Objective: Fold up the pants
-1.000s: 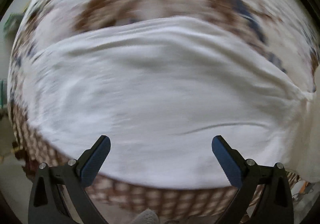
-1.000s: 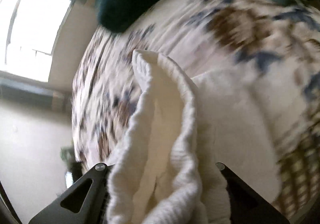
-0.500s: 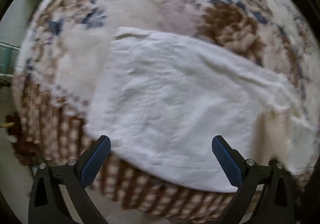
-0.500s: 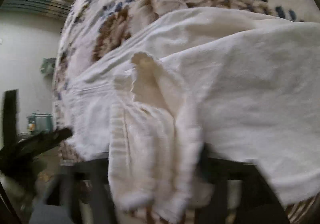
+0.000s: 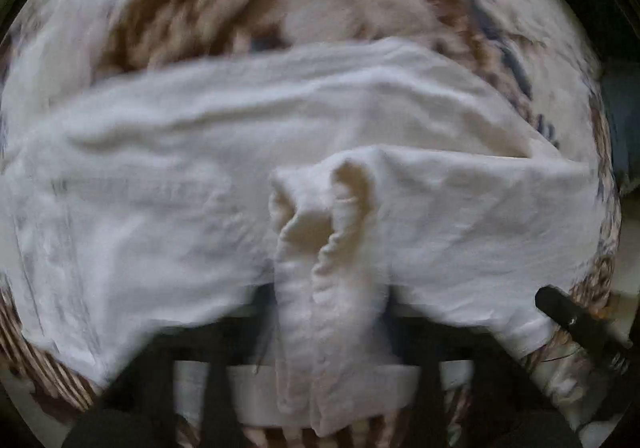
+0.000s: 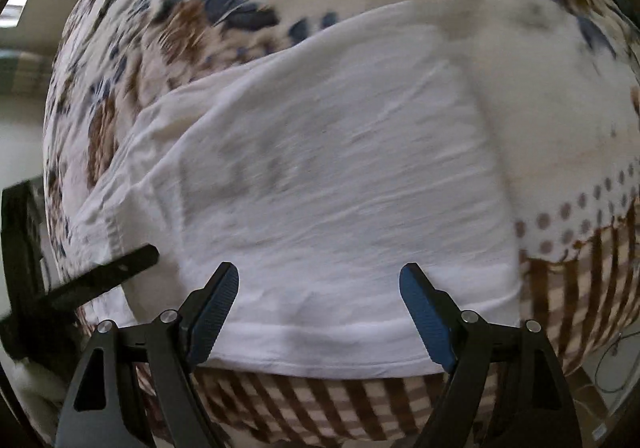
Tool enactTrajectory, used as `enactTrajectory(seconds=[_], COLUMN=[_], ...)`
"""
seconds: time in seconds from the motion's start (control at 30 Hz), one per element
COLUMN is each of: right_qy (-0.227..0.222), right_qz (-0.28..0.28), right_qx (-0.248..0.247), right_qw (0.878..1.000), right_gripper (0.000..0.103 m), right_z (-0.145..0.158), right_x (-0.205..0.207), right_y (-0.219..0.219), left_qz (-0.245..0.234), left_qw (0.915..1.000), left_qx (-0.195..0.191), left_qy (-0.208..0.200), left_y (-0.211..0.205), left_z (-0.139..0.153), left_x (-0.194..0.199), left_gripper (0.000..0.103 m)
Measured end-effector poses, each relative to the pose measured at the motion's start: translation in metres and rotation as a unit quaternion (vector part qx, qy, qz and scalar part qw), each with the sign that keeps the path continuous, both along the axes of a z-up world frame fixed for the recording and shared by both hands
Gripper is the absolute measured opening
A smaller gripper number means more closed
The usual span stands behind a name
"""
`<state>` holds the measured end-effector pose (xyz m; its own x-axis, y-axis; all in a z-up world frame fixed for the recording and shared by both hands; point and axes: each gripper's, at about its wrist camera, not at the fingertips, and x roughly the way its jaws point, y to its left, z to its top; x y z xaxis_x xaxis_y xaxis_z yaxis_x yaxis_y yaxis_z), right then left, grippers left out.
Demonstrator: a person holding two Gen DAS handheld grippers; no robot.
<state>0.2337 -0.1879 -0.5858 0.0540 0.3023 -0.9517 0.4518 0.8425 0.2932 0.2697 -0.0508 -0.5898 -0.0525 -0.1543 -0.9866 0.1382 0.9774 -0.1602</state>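
White pants (image 5: 200, 176) lie spread on a floral bedspread (image 5: 192, 20). In the left wrist view my left gripper (image 5: 328, 328) is shut on a bunched, ribbed fold of the pants (image 5: 332, 288) that stands up between its blurred jaws. In the right wrist view the pants (image 6: 340, 176) lie flat with a hem along the near edge. My right gripper (image 6: 320, 312) is open and empty just above that hem. The left gripper's black body (image 6: 100, 280) shows at the left edge of that view.
The bedspread (image 6: 200, 20) has brown and blue flowers and a brown checked border (image 6: 304, 404) at the near edge. The right gripper's black finger (image 5: 576, 324) shows at lower right of the left wrist view. A wall and window lie beyond the bed at left.
The left gripper, open before, has shut on a fold of the pants. The right gripper, which held a bunched fold, has let go and now stands open over the flat cloth.
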Motion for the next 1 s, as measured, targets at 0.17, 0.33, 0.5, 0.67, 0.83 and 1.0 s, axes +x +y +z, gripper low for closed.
enactTrajectory(seconds=[0.17, 0.33, 0.5, 0.67, 0.83, 1.0], right_qy=[0.007, 0.027, 0.052, 0.054, 0.044, 0.048], right_qz=[-0.009, 0.023, 0.071, 0.108, 0.133, 0.129], right_qx=[-0.005, -0.025, -0.085, -0.125, -0.151, -0.117], right_qw=[1.000, 0.999, 0.992, 0.985, 0.979, 0.984], right_gripper=[0.085, 0.085, 0.085, 0.090, 0.092, 0.092], right_z=[-0.002, -0.010, -0.011, -0.008, 0.000, -0.003], right_x=[-0.009, -0.001, 0.014, 0.022, 0.027, 0.038], right_y=[-0.013, 0.003, 0.021, 0.040, 0.063, 0.096], left_qz=[0.005, 0.046, 0.078, 0.103, 0.194, 0.367], left_qw=[0.9992, 0.9989, 0.9966, 0.9940, 0.9792, 0.9249], left_qx=[0.005, 0.014, -0.023, -0.029, -0.053, -0.082], left_qy=[-0.040, 0.001, 0.011, -0.024, -0.026, -0.059], left_y=[0.008, 0.015, 0.029, 0.056, 0.115, 0.189], left_z=[0.028, -0.010, -0.008, 0.011, 0.020, 0.033], left_x=[-0.019, -0.021, -0.018, -0.032, -0.058, -0.087], left_gripper=[0.009, 0.016, 0.024, 0.090, 0.098, 0.097])
